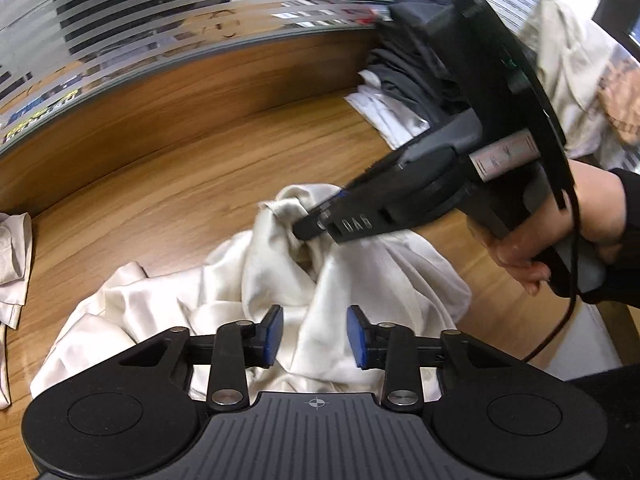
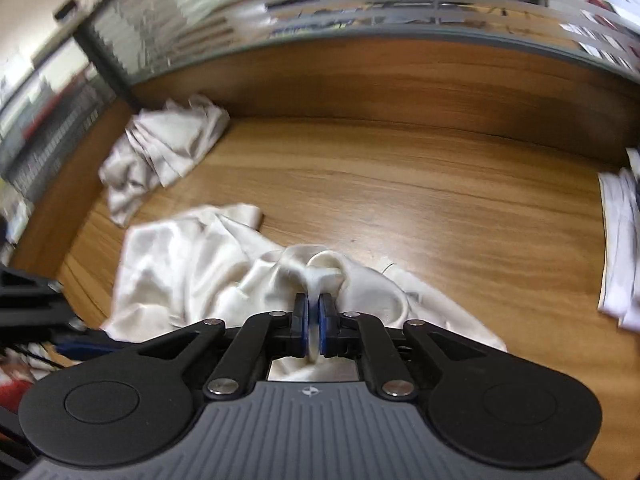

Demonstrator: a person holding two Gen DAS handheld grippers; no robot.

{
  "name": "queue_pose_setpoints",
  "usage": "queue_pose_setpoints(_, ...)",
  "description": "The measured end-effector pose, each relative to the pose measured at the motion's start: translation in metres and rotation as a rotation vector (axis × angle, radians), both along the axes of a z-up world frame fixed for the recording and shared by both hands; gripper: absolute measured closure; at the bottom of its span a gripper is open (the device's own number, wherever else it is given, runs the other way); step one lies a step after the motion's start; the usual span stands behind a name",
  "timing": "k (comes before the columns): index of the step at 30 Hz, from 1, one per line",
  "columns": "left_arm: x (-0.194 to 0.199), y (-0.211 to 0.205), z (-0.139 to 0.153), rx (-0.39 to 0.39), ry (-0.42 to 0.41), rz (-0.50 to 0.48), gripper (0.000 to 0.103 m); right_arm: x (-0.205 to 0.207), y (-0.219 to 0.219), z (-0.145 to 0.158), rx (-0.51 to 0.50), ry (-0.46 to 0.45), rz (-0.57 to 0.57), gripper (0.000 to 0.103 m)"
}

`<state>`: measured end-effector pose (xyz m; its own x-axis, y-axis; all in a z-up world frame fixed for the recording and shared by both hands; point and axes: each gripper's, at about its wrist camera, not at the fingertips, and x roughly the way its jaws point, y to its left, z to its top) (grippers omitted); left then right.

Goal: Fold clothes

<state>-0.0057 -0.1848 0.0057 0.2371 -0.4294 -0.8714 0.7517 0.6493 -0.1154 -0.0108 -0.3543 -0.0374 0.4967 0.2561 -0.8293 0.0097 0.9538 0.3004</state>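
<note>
A crumpled cream garment [image 1: 280, 280] lies on the wooden table [image 1: 180, 184]. My left gripper [image 1: 315, 334] hovers open just above its near folds, blue pads [image 1: 274, 332] apart with cloth showing between them. The right gripper [image 1: 308, 228], held by a hand [image 1: 532, 248], is shut on a raised bunch of the garment. In the right wrist view the right gripper [image 2: 314, 320] pinches a cream fold [image 2: 320, 268], and the rest of the garment [image 2: 192, 264] spreads to the left.
A second cream cloth [image 2: 160, 148] lies bunched at the far left by the wooden back wall [image 2: 380, 80]. A pile of dark and white clothes [image 1: 408, 76] sits at the right, whose white edge [image 2: 620, 240] appears in the right wrist view. Frosted glass runs behind.
</note>
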Motion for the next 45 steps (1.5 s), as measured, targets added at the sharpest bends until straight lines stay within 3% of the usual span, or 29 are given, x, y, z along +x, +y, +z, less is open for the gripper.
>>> queue_pose_setpoints(5,0.022,-0.005,-0.015,-0.009,0.032,0.034,0.078,0.000,0.004,0.002,-0.035,0.006,0.080,0.090)
queue_pose_setpoints(15,0.048,-0.028,-0.039,-0.024,0.088,0.038,0.085,-0.029,-0.007,-0.008,-0.023,0.054,0.036,0.090)
queue_pose_setpoints(27,0.068,-0.038,-0.052,-0.035,0.121,0.063,0.086,-0.046,-0.003,-0.001,0.024,0.022,0.004,0.090)
queue_pose_setpoints(31,0.077,-0.034,-0.048,-0.050,0.122,0.090,0.086,-0.037,0.006,-0.003,0.048,0.002,0.019,0.101)
queue_pose_setpoints(34,0.082,-0.031,-0.048,-0.070,0.136,0.117,0.086,-0.024,0.016,-0.008,0.065,-0.008,0.038,0.101)
queue_pose_setpoints(39,0.090,-0.029,-0.052,-0.105,0.166,0.189,0.086,0.001,0.032,-0.026,0.015,-0.002,0.038,0.101)
queue_pose_setpoints(45,0.097,-0.034,-0.064,-0.080,0.179,0.220,0.086,-0.002,0.026,-0.045,-0.135,0.055,-0.036,0.101)
